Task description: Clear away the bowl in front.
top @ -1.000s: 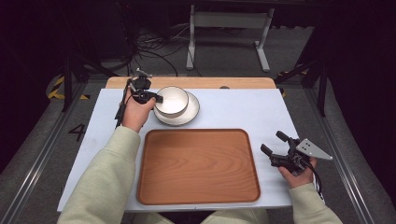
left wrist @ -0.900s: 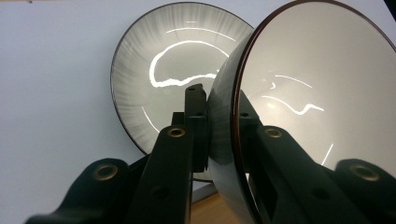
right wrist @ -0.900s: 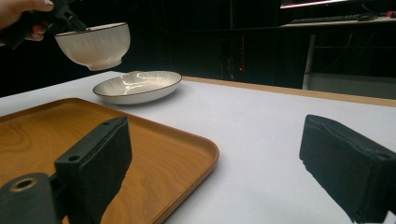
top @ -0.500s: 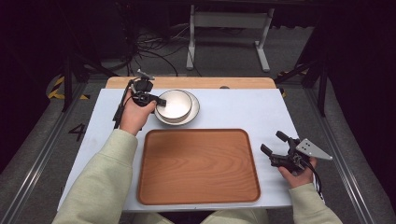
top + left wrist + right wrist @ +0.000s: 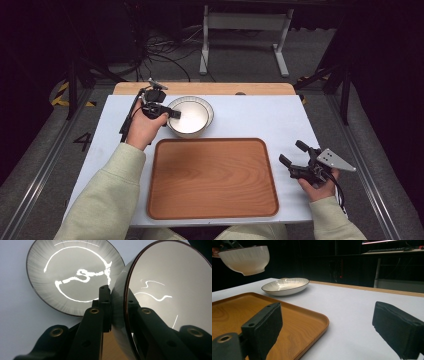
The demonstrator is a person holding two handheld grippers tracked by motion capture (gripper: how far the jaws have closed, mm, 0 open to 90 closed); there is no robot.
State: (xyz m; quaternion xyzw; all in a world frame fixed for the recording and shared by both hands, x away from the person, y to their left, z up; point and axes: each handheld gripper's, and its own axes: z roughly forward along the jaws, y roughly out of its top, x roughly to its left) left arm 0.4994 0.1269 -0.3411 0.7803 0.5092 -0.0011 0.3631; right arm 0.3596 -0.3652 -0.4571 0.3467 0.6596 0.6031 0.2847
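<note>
A white ribbed bowl (image 5: pixel 189 120) hangs in the air, tilted, with my left gripper (image 5: pixel 174 114) shut on its left rim. In the left gripper view the jaws pinch the bowl's wall (image 5: pixel 170 290), and a shallow white plate (image 5: pixel 72 277) with a dark rim lies on the table below. The plate's edge (image 5: pixel 206 104) peeks out behind the bowl. From the right gripper view the bowl (image 5: pixel 244 258) floats above and left of the plate (image 5: pixel 285 286). My right gripper (image 5: pixel 291 152) rests open at the table's right side, with nothing between its pads (image 5: pixel 264 325).
A wooden tray (image 5: pixel 212 177) lies bare at the near middle of the white table (image 5: pixel 255 117), between my two hands; its corner (image 5: pixel 312 317) is close to the right gripper. Dark floor, cables and a stand lie beyond the far edge.
The left gripper has lifted the bowl off the plate, tilted it, and brought it slightly nearer the tray. The right gripper has not moved.
</note>
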